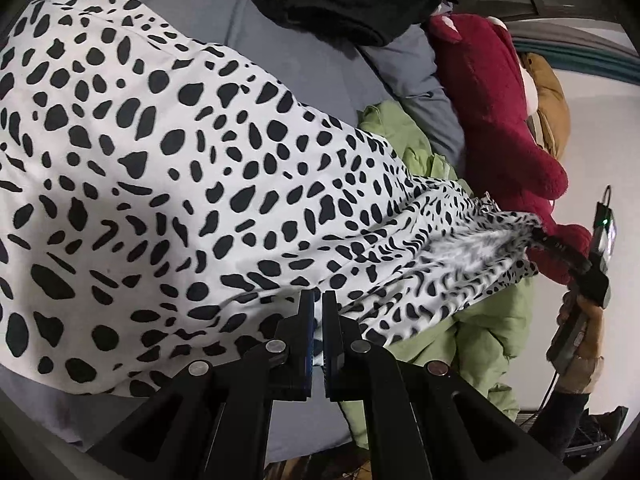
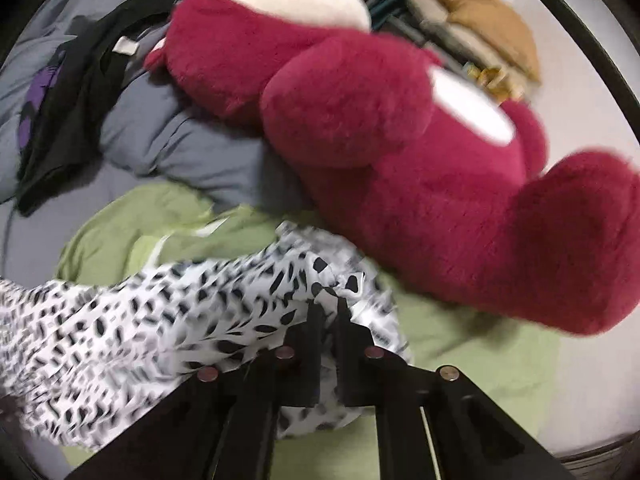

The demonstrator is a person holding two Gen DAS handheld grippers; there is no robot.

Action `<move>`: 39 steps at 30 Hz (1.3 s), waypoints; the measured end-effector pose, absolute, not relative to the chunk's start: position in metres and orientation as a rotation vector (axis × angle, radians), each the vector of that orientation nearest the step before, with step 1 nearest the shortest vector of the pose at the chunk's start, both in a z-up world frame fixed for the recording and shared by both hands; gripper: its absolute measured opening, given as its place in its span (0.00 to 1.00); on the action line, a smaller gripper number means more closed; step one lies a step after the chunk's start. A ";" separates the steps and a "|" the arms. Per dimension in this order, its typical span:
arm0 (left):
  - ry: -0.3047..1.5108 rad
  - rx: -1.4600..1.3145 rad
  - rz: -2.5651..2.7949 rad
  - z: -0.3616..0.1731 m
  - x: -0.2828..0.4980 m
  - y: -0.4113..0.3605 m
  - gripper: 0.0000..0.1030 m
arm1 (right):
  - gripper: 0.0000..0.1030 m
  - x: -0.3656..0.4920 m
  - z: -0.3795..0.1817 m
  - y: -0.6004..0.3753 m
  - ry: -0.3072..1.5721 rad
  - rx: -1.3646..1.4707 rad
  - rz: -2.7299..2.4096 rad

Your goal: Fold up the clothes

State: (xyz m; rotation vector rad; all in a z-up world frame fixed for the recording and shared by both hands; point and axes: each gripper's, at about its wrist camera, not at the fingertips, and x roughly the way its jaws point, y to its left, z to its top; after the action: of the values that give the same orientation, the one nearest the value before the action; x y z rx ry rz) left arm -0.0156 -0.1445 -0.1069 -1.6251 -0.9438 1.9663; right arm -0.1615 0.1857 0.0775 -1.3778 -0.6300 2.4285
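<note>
Left gripper: the black two-finger left gripper [image 1: 319, 300] has its jaws pinched nearly together on the near hem of the white black-spotted thin cloth garment [image 1: 168, 168]; a sliver of fabric shows between the fingers.
Right gripper: the black two-finger right gripper [image 2: 329, 308] is clamped on a bunched end of the same spotted garment [image 2: 168, 320]; the left view shows it at the far right [image 1: 538, 236], cloth gathered into its tips.
Garment position: it hangs stretched between the two grippers, spreading wide from the left one and narrowing to a rope-like bunch at the right one, above the crumpled light-green garment [image 1: 476, 332] and grey bedding [image 1: 280, 56].
Handling: judged light, limp and somewhat slick; it sags and gathers wherever unsupported, so corners or hem edges look like the best holds, kept taut.
Surroundings: the large dark-red plush bear [image 2: 400, 152] lies just beyond the right gripper; a black garment [image 1: 352, 4] sits farther back.
</note>
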 end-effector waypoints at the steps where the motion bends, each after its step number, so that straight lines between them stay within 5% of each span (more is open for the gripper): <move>1: -0.954 -1.624 1.972 -0.107 -0.016 -0.146 0.03 | 0.06 -0.162 0.084 0.181 -0.665 -1.327 2.431; 6: -0.984 -1.631 2.006 -0.111 -0.019 -0.152 0.03 | 0.10 -0.188 0.086 0.161 -0.836 -1.210 2.402; 8: -0.985 -1.638 2.017 -0.113 -0.020 -0.154 0.03 | 0.50 -0.204 0.065 0.160 -0.890 -1.261 2.321; 21: -1.014 -1.662 2.026 -0.121 -0.017 -0.160 0.03 | 0.56 -0.117 0.096 0.220 -0.279 -1.284 2.542; 27: -1.030 -1.656 2.041 -0.116 -0.010 -0.166 0.03 | 0.62 -0.133 0.067 0.202 -0.333 -1.352 2.526; 28: -1.041 -1.654 2.050 -0.116 -0.009 -0.170 0.03 | 0.59 -0.140 0.058 0.196 -0.389 -1.362 2.508; 30: -1.065 -1.651 2.070 -0.117 -0.008 -0.177 0.03 | 0.37 -0.152 0.040 0.190 -0.507 -1.384 2.444; 31: -1.079 -1.655 2.086 -0.118 -0.007 -0.183 0.03 | 0.01 -0.155 0.034 0.193 -0.528 -1.392 2.412; 39: -1.055 -1.822 2.181 -0.133 -0.009 -0.201 0.03 | 0.02 -0.110 0.054 0.258 -0.379 -1.304 2.339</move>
State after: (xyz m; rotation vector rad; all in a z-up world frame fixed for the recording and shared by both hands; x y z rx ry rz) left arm -0.0094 -0.2013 -0.1327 -1.8219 -1.0550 2.1811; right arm -0.1101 0.2583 0.0545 -1.3040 -0.3794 2.3389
